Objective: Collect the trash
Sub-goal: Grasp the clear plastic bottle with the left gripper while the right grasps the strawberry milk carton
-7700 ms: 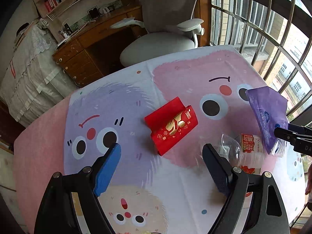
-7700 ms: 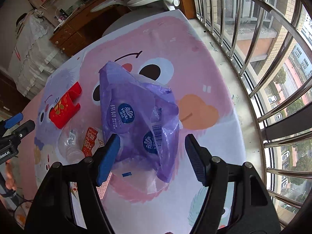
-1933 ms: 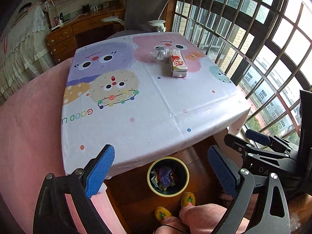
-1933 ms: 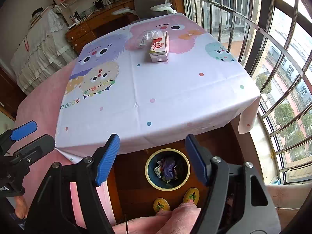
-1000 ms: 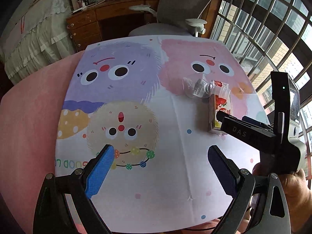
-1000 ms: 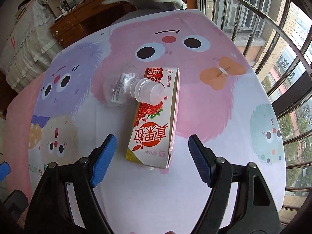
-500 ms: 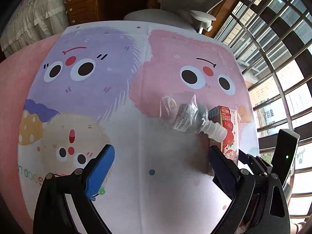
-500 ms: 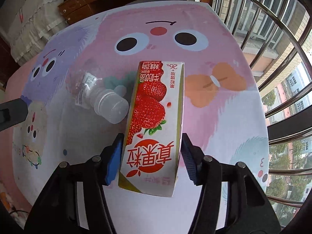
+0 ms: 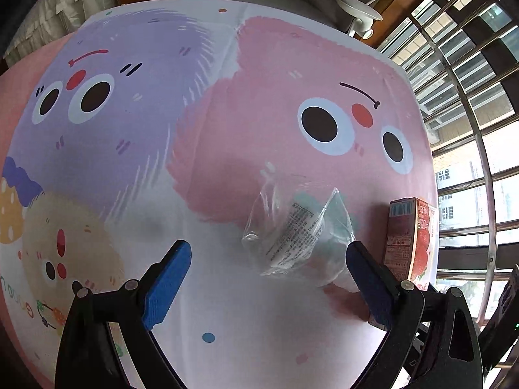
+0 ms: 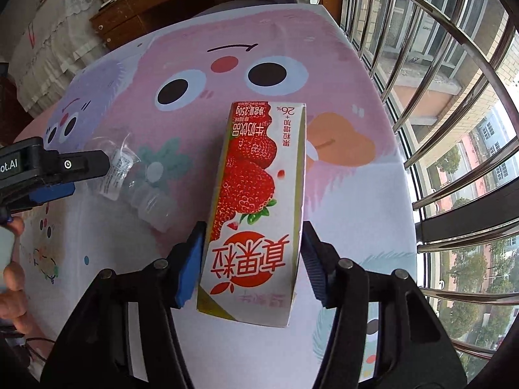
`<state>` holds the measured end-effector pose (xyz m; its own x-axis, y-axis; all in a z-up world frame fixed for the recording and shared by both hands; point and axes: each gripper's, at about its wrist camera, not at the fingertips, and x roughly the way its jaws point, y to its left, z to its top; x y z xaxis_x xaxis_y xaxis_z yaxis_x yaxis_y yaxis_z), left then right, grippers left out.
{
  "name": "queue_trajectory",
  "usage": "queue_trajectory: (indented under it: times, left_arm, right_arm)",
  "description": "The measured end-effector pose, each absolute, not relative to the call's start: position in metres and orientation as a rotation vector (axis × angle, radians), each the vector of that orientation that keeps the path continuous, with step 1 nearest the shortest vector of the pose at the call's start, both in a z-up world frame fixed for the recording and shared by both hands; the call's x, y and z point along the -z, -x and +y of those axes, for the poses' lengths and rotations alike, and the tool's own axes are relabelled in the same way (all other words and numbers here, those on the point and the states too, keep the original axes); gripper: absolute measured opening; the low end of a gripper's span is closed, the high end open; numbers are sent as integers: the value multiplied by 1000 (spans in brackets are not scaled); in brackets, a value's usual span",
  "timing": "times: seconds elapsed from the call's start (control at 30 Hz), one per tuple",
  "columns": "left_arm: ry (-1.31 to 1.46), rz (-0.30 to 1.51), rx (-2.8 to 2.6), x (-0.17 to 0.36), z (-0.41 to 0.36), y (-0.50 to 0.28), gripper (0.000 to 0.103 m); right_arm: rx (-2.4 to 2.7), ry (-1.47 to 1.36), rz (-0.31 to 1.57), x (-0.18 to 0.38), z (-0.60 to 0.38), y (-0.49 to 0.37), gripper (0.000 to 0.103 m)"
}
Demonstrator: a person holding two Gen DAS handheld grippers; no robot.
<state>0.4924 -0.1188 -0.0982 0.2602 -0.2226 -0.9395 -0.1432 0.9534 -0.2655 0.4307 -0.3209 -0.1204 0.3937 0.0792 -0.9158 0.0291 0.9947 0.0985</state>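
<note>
A strawberry milk carton [image 10: 256, 207] lies flat on the cartoon tablecloth [image 10: 340, 74]. My right gripper [image 10: 253, 227] is shut on its near end, one blue pad pressed against each long side. A crushed clear plastic bottle [image 9: 292, 233] lies just left of the carton [image 9: 408, 236], touching or nearly touching it. My left gripper [image 9: 267, 249] is open and hovers low over the cloth, with the bottle between its fingers and close to the right one. In the right wrist view the left gripper [image 10: 81, 165] reaches in over the bottle [image 10: 139, 181].
Window bars [image 10: 454, 97] run close along the table's right edge. A grey office chair [image 9: 356, 9] and a wooden desk [image 10: 139, 13] stand beyond the far edge. A person's hand [image 10: 13, 272] shows at the left.
Both grippers came down from above the floor bin to the table. The right gripper closed its fingers onto the carton's sides. The left gripper moved in around the bottle.
</note>
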Motion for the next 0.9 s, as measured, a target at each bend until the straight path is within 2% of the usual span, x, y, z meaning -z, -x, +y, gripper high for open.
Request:
queue_trajectory:
  times: [0.2,0.27,0.3,0.6,0.9]
  left_arm:
    - [374,1327,46,110,-133,-508,96]
    - [401,1324,28,114,-137,-512,87]
    - [408,1331,18,117,-139,-514,74]
    - [374,1306,12,114,-147,-522,73]
    - [265,1287,101,88,-134,-476,73]
  right_arm:
    - [-53,-99,1159,121,-322,-426,53]
    - [-58,-99,1158,121,-324,-428,53]
    - [-61,-100,1157,121,-324,-428,53]
    - [-67,-93,1155,118,-320,-416,53]
    - [-102,-73,1169,110,-304,-399,52]
